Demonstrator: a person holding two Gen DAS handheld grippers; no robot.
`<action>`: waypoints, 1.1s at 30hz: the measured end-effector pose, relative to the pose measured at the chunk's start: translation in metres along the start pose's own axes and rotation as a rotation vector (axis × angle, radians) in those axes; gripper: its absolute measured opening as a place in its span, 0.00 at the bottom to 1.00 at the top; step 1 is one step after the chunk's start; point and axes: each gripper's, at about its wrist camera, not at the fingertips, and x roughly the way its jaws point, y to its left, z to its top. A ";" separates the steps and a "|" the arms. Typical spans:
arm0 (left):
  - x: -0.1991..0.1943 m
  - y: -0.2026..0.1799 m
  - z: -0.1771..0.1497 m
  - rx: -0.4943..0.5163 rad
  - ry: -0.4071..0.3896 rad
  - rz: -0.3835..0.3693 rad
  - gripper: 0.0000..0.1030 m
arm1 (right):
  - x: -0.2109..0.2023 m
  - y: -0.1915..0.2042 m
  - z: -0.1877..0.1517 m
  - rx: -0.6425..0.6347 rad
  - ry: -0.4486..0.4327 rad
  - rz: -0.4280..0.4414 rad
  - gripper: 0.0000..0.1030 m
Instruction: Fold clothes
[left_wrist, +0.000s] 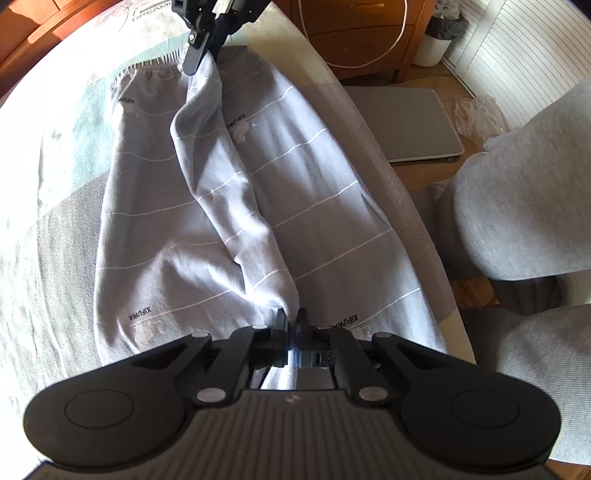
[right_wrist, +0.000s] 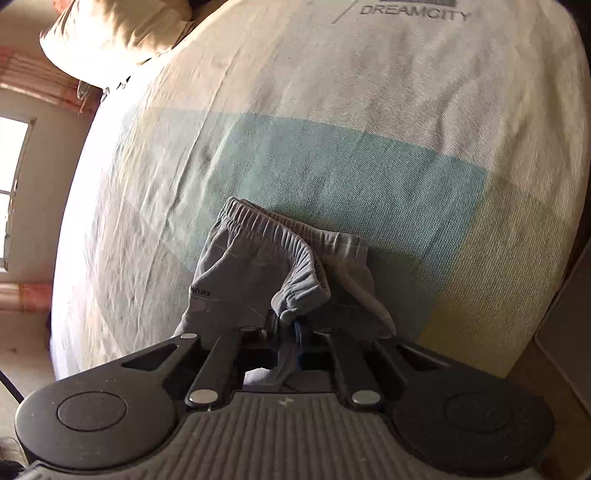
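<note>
Grey trousers (left_wrist: 295, 173) with thin white stripes and small "XIFUWA" prints lie lengthwise on the bed. My left gripper (left_wrist: 291, 319) is shut on the near end of a raised fold of the fabric. At the far end my right gripper (left_wrist: 207, 55) pinches the same ridge by the waistband. In the right wrist view the elastic waistband (right_wrist: 295, 254) bunches up, and my right gripper (right_wrist: 286, 321) is shut on a lifted piece of it. The cloth between the two grippers stands up as a long crease.
The bed sheet (right_wrist: 332, 166) has teal, grey and cream blocks and "DREAMCITY" lettering. A pillow (right_wrist: 118, 29) lies at the bed's far corner. Beside the bed edge are a person's grey-clad legs (left_wrist: 524, 206), a grey mat (left_wrist: 406, 122), a wooden dresser (left_wrist: 354, 33) and a white bin (left_wrist: 436, 40).
</note>
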 end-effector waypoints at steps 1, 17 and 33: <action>-0.005 0.000 0.000 0.000 -0.007 0.002 0.01 | -0.002 0.005 0.001 -0.041 -0.001 -0.005 0.09; 0.006 -0.016 0.002 0.066 -0.008 0.013 0.01 | 0.015 0.010 0.013 -0.722 0.125 -0.138 0.08; -0.011 -0.033 0.014 0.122 -0.104 -0.009 0.02 | 0.011 0.005 0.037 -0.476 0.071 -0.026 0.08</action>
